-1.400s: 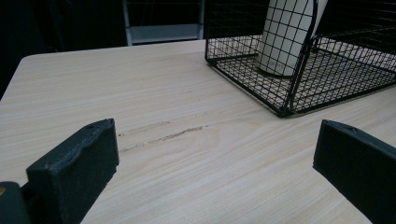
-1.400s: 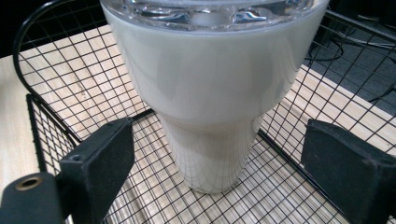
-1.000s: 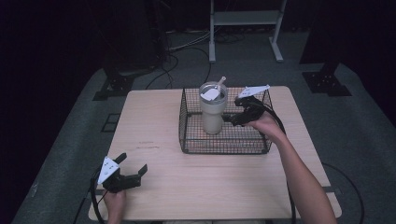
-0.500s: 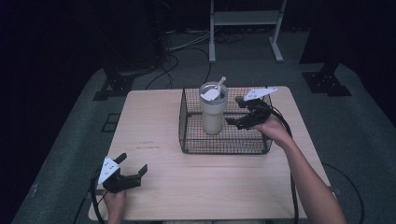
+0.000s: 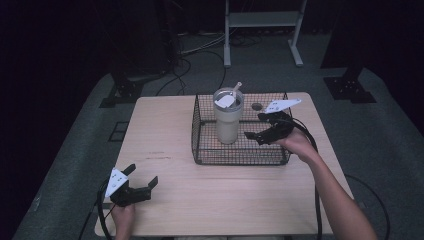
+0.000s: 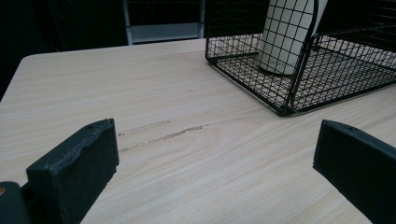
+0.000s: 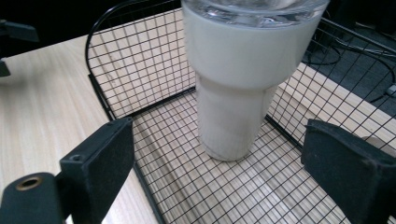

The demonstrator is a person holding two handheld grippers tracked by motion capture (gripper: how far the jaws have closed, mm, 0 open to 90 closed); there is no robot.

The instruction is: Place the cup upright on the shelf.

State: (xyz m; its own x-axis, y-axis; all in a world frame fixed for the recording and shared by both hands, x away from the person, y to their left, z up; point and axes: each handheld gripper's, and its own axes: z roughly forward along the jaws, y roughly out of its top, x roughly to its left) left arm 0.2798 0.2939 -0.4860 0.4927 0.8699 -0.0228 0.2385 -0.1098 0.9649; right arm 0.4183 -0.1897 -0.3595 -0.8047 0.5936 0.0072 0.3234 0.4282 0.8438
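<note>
A cream tumbler (image 5: 228,120) with a clear lid and a straw stands upright in the left part of a black wire basket (image 5: 240,156) on the wooden table (image 5: 165,130). My right gripper (image 5: 255,128) is open over the basket's right half, just right of the tumbler and not touching it. In the right gripper view its jaws stand wide on either side of the tumbler (image 7: 243,70), above the basket's floor (image 7: 224,196). My left gripper (image 5: 142,175) is open and holds nothing, low over the table's front left. The left gripper view looks towards the basket (image 6: 289,60) and tumbler (image 6: 285,37).
A small dark round spot (image 5: 256,106) marks the table behind the basket. A scuff line (image 6: 163,135) crosses the wood ahead of the left gripper. Beyond the table stand a white rack's legs (image 5: 262,30), with cables (image 5: 185,55) and dark stand bases (image 5: 347,80) on the grey floor.
My right gripper has drawn back a little to the right, away from the tumbler, with its jaws spread wider. The left gripper and the tumbler have stayed put.
</note>
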